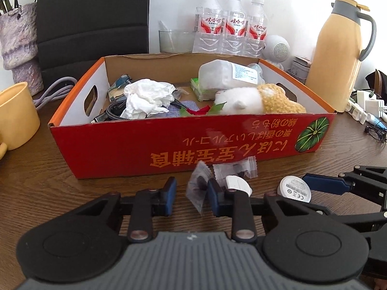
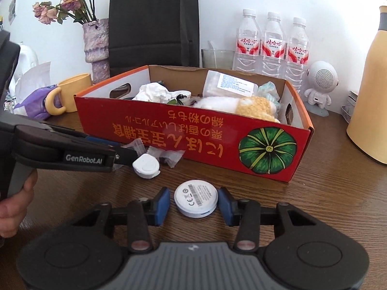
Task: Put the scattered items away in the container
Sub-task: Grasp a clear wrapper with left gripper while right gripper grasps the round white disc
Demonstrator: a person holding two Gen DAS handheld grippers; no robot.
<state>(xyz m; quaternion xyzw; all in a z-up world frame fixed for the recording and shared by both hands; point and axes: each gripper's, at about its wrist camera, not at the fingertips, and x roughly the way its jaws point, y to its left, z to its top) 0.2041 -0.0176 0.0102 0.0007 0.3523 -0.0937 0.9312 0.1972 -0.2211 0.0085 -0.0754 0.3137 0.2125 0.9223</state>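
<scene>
A red cardboard box (image 1: pixel 169 145) (image 2: pixel 188 133) stands on the wooden table, holding crumpled tissue (image 1: pixel 147 99), a plush toy (image 1: pixel 256 99), a white packet and cables. In front of it lie a clear candy wrapper (image 1: pixel 199 188), a second wrapped candy (image 1: pixel 234 169) (image 2: pixel 169 157), a white dental-floss case (image 1: pixel 238 184) (image 2: pixel 146 165) and a round white disc (image 1: pixel 295 188) (image 2: pixel 196 200). My left gripper (image 1: pixel 191 197) is open with the clear wrapper between its fingers, against the right pad. My right gripper (image 2: pixel 193 203) is open, its pads on either side of the disc.
A yellow mug (image 1: pixel 14 118) (image 2: pixel 70 91) and a vase (image 2: pixel 95 43) stand left of the box. Three water bottles (image 1: pixel 232 24), a glass, a small white speaker (image 2: pixel 320 82) and a yellow thermos (image 1: pixel 338 55) stand behind and right. Chargers and cables (image 1: pixel 367 111) lie far right.
</scene>
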